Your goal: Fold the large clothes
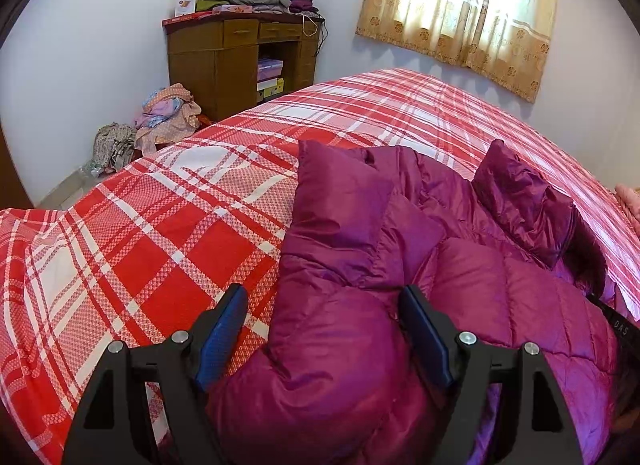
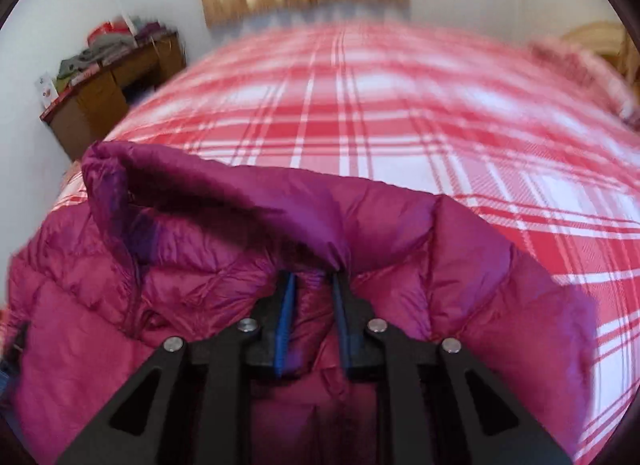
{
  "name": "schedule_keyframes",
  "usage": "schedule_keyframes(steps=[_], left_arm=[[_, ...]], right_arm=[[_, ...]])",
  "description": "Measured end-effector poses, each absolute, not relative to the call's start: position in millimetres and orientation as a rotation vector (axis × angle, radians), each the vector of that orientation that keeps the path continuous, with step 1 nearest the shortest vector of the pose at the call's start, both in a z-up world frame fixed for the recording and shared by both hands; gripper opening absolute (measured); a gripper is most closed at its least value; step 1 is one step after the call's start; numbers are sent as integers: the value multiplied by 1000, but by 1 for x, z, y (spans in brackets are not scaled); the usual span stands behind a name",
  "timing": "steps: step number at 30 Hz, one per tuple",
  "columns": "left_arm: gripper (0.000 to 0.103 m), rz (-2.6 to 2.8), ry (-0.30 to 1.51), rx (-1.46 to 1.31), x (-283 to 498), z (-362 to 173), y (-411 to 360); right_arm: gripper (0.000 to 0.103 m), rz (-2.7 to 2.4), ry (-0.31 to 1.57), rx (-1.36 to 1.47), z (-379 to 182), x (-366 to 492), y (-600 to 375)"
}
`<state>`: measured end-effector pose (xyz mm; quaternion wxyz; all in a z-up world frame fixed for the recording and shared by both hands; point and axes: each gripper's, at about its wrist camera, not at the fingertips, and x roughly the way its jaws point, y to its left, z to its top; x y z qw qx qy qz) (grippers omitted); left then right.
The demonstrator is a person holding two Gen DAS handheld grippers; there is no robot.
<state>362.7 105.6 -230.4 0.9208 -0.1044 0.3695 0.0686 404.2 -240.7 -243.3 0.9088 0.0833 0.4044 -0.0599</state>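
A magenta quilted down jacket [image 1: 460, 265] lies crumpled on a bed with a red and white plaid cover [image 1: 160, 233]. My left gripper [image 1: 324, 297] is open, its jaws wide apart over the jacket's left edge, with a puffy fold between them. In the right wrist view the jacket [image 2: 120, 305] fills the lower half. My right gripper [image 2: 314, 279] is shut on a pinch of jacket fabric just below the collar [image 2: 224, 193]. That view is blurred by motion.
A wooden desk [image 1: 236, 61] piled with clothes and boxes stands against the far wall. Heaps of clothes [image 1: 168, 117] lie on the floor beside it. A curtained window [image 1: 468, 9] is behind the bed. The plaid cover [image 2: 400, 113] stretches far beyond the jacket.
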Motion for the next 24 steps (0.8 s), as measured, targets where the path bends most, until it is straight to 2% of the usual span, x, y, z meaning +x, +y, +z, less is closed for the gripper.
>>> schedule_keyframes(steps=[4, 8, 11, 15, 22, 23, 24], left_arm=[[79, 95, 758, -200, 358, -216, 103], [79, -57, 615, -119, 348, -162, 76], [86, -196, 637, -35, 374, -138, 35], [86, -271, 764, 14, 423, -151, -24], [86, -29, 848, 199, 477, -193, -94], [85, 19, 858, 199, 482, -197, -92], [70, 66, 860, 183, 486, -199, -87]], right_arm=[[20, -122, 829, 177, -244, 404, -242], [20, -115, 817, 191, -245, 403, -244], [20, -110, 812, 201, -244, 404, -245], [20, -89, 798, 243, -245, 397, -250], [20, -69, 787, 280, -245, 396, -254], [20, -66, 787, 286, -245, 397, -255], [20, -64, 786, 290, -246, 396, -256]])
